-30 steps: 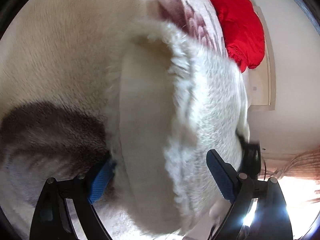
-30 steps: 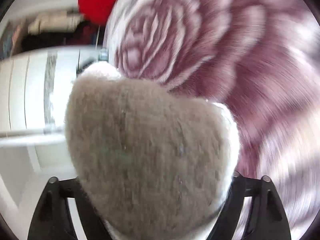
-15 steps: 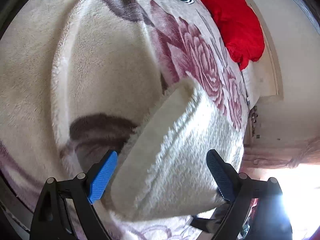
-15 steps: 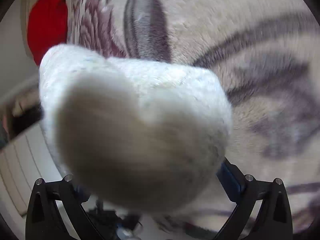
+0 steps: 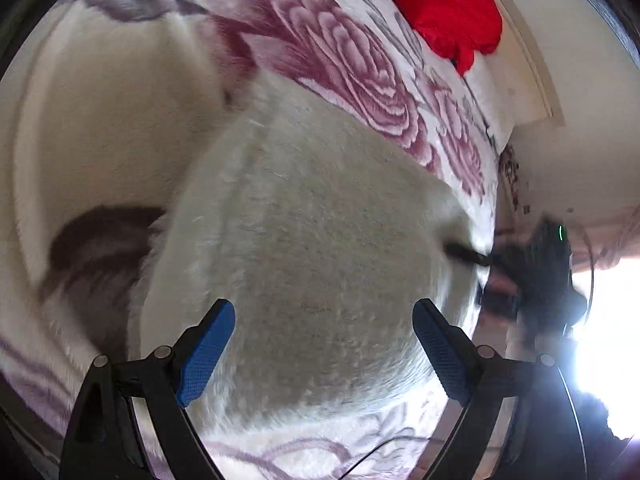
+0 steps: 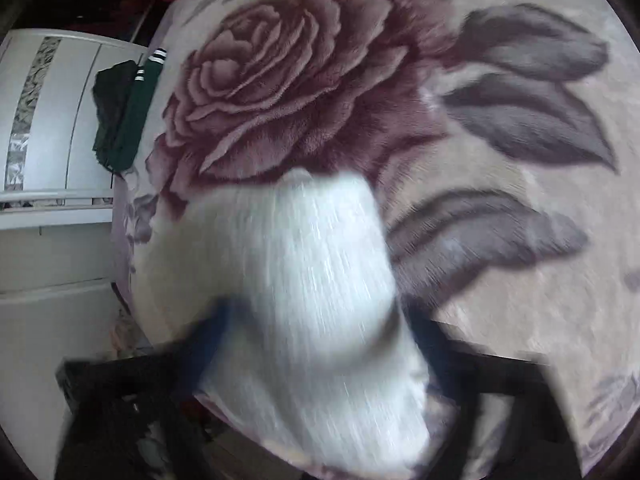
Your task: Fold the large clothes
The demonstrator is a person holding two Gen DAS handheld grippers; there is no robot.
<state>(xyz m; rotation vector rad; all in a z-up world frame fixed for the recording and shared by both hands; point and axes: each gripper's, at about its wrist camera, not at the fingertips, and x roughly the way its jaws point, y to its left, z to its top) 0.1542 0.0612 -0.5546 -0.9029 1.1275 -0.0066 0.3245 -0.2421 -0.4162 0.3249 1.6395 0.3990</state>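
A fluffy white garment [image 5: 312, 248] lies in a folded heap on the rose-patterned blanket [image 5: 340, 60]. My left gripper [image 5: 324, 344] hangs open above it, blue pads [image 5: 208, 344] wide apart and empty. In the right wrist view the same white garment [image 6: 312, 280] fills the lower middle. My right gripper [image 6: 320, 340] is motion-blurred, with its fingers standing on either side of the fabric. I cannot tell whether it grips the fabric. The right gripper also shows dark and blurred at the garment's right edge in the left wrist view [image 5: 532, 272].
A red garment [image 5: 440, 4] lies at the far end of the bed. A dark green garment [image 6: 128, 116] with white stripes lies at the bed's edge beside a white wardrobe [image 6: 44, 120]. Bright window light [image 5: 600, 320] glares at the right.
The white garment has dropped from a raised fold to lying on the blanket. My left gripper now sits above it, clear of the cloth. The right gripper swung fast across the bed.
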